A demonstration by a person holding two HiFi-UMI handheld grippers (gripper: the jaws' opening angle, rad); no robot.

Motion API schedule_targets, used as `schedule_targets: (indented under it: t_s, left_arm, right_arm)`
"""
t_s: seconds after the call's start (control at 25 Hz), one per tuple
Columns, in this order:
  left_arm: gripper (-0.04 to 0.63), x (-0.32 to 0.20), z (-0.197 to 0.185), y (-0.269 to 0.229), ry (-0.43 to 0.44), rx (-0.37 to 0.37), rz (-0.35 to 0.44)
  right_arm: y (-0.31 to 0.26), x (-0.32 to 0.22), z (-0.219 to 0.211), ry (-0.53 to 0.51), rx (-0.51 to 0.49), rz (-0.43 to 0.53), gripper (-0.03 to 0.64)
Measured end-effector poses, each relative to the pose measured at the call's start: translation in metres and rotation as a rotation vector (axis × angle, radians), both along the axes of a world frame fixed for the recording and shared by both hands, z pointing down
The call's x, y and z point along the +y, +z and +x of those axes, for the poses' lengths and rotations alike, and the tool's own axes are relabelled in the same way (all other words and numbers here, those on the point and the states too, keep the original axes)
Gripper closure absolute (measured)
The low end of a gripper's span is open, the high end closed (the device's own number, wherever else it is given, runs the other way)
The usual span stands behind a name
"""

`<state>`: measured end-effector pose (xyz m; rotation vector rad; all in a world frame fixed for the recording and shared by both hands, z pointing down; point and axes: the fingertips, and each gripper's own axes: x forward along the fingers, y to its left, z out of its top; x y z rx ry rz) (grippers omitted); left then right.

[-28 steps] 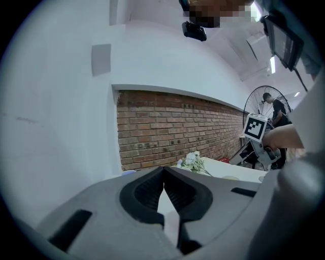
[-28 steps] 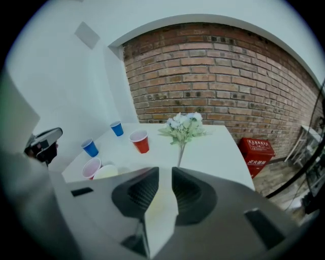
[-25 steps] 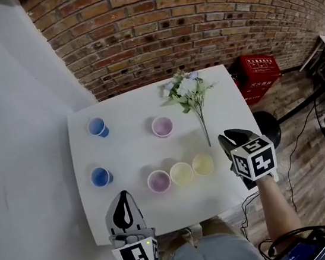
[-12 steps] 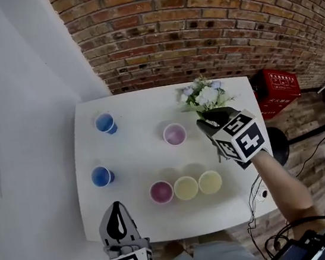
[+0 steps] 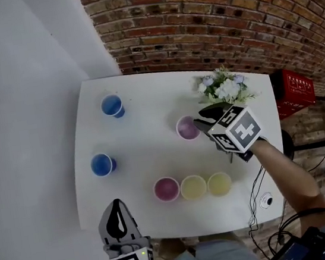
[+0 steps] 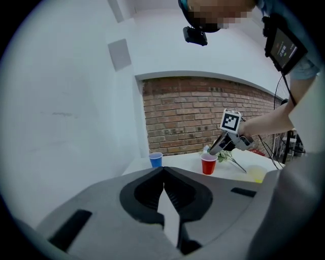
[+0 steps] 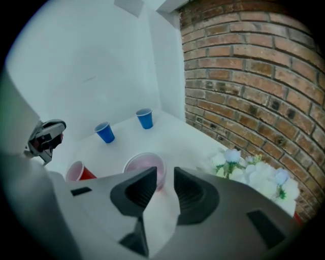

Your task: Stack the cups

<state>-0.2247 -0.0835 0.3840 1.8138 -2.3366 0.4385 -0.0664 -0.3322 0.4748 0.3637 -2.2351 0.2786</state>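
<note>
Right claw swung from right edge of bench to far red cup; jaws just been opening, gap narrow, cup rim at tips, ungripped. Flowers: far right corner. Left claw: near edge, closed, empty. Far blue cup, near blue cup: left edge. Near-edge row: near red cup, yellow cup, second yellow cup.
</note>
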Motion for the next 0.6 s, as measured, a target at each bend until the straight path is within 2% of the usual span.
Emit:
schedule_targets:
  t_s: [0.2, 0.32, 0.6]
  left_arm:
    - [0.586, 0.001, 0.001, 0.005, -0.01, 0.001, -0.009]
    - [0.586, 0.002, 0.001, 0.005, -0.013, -0.005, -0.014]
    - [0.586, 0.009, 0.008, -0.006, -0.034, -0.023, 0.006]
  right_arm:
    - [0.015, 0.0, -0.006, -0.029, 0.042, -0.019, 0.518]
    - [0.02, 0.0, -0.008, -0.046, 0.056, -0.024, 0.569]
    - [-0.009, 0.011, -0.011, -0.048, -0.005, -0.091, 0.583]
